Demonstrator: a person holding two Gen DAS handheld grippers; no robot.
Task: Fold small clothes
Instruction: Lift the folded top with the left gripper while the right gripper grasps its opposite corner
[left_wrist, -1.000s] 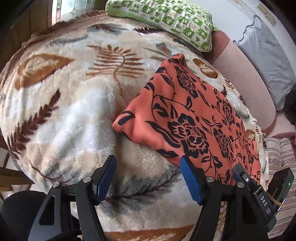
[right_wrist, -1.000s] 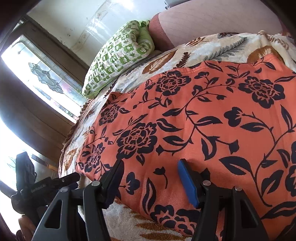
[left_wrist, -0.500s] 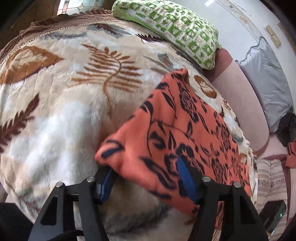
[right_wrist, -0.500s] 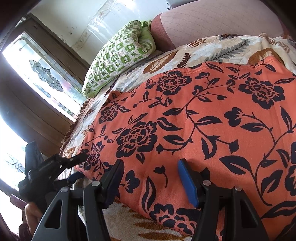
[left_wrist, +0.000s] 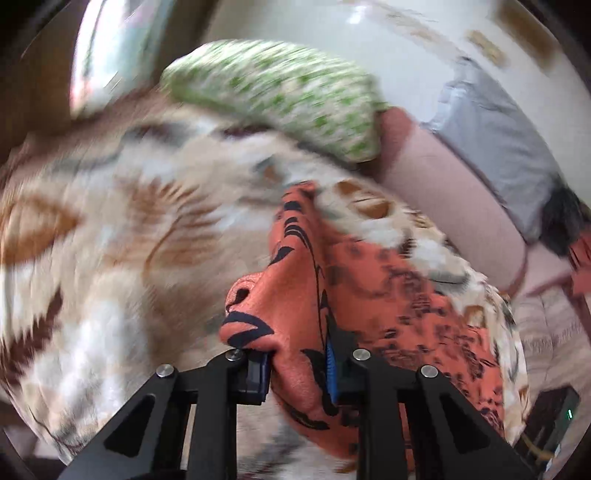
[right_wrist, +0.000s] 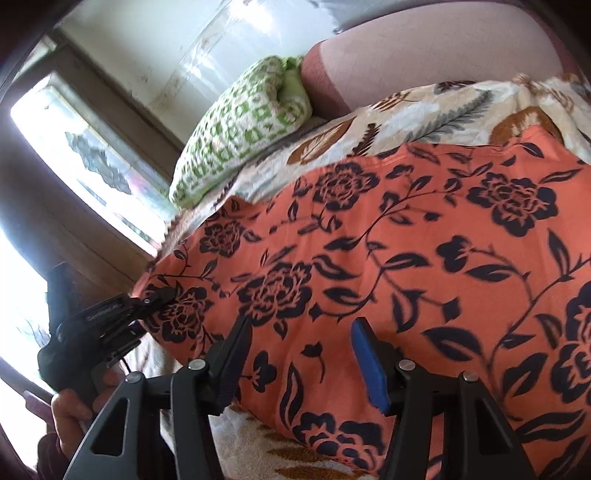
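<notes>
Left gripper (left_wrist: 297, 373), jaws just closing, clamps near corner of orange black-flowered cloth (right_wrist: 406, 258) on leaf-print fleece blanket (left_wrist: 110, 240); cloth runs away rightward; right gripper (right_wrist: 299, 358) gapes over near hem.

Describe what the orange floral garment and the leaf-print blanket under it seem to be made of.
Orange floral garment: thin, smooth woven fabric, probably matte cotton or rayon; it lies flat with crisp print. Leaf-print blanket: plush fleece, likely synthetic; its surface looks fuzzy and thick.

A leaf-print blanket (right_wrist: 436, 110) covers the bed, a green-and-white pillow (right_wrist: 240, 129) by the window (right_wrist: 96, 155), seemingly a grey cushion (left_wrist: 491, 133) beyond
</notes>
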